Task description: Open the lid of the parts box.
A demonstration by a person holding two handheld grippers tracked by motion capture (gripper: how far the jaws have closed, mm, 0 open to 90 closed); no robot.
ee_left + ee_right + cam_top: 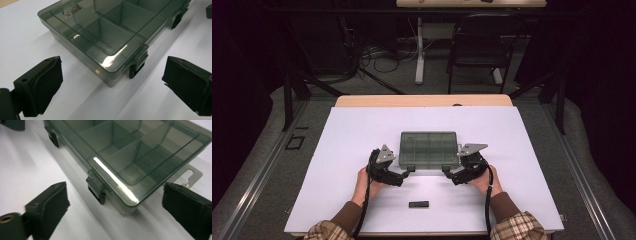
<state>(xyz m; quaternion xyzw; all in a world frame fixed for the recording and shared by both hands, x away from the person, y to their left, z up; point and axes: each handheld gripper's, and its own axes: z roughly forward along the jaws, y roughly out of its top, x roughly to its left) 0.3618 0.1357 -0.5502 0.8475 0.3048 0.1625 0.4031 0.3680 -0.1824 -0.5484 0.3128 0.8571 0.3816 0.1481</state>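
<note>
The white worktop (362,150) is carrying a smoky clear box (429,148), sitting lid-shut near the middle. The left hand-held gripper (410,168) and right hand-held gripper (445,169) are both hovering at its near corners, jaws spread wide, pinching nothing. A little black bar (418,204) is lying closer to the person.

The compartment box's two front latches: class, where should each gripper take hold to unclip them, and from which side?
Grip each latch tab at its lower lip, coming from the person's side of the compartment box. The left latch and right latch jut out from the front wall and hang below the closed lid's edge. The left gripper and right gripper sit open, each with a front corner between its fingers.
</note>
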